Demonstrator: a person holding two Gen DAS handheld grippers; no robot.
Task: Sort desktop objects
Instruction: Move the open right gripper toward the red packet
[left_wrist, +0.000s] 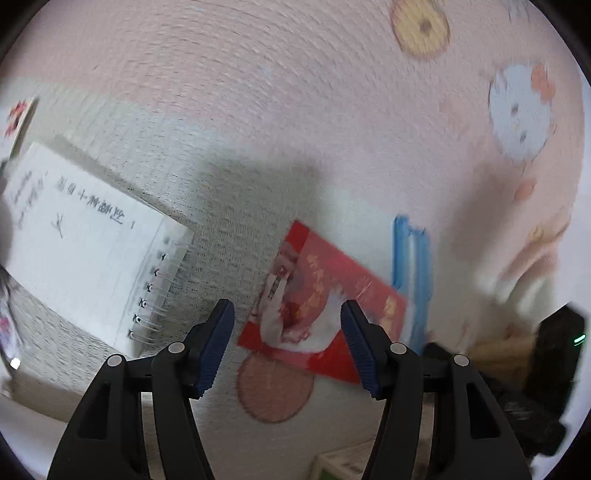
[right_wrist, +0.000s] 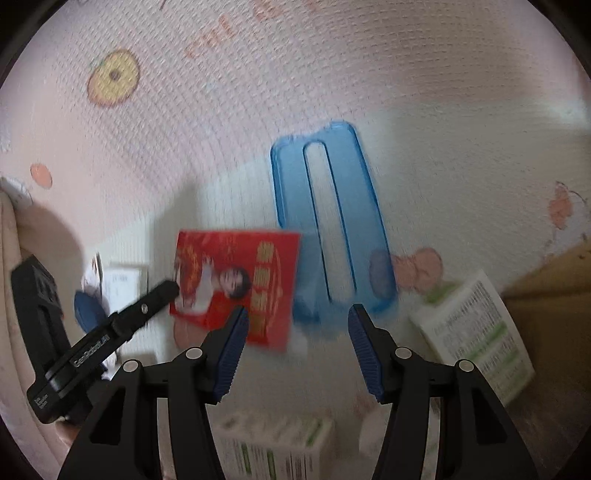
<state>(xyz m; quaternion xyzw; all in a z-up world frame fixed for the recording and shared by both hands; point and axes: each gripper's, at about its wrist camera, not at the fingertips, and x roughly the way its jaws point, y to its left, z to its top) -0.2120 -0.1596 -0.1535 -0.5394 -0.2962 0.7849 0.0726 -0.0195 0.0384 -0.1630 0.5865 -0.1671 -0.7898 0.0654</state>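
Note:
A red printed packet lies flat on the patterned cloth, just beyond my left gripper, which hangs open above its near edge with nothing between the pads. To the packet's right lies a blue plastic tray. In the right wrist view the same red packet and blue tray lie side by side. My right gripper is open over the tray's near end and holds nothing. One of the left gripper's fingers reaches the packet's left edge.
A spiral notebook with handwriting lies left of the packet. White-and-green boxes sit right of the tray and under the right gripper. A brown surface borders the cloth on the right. Both views are motion-blurred.

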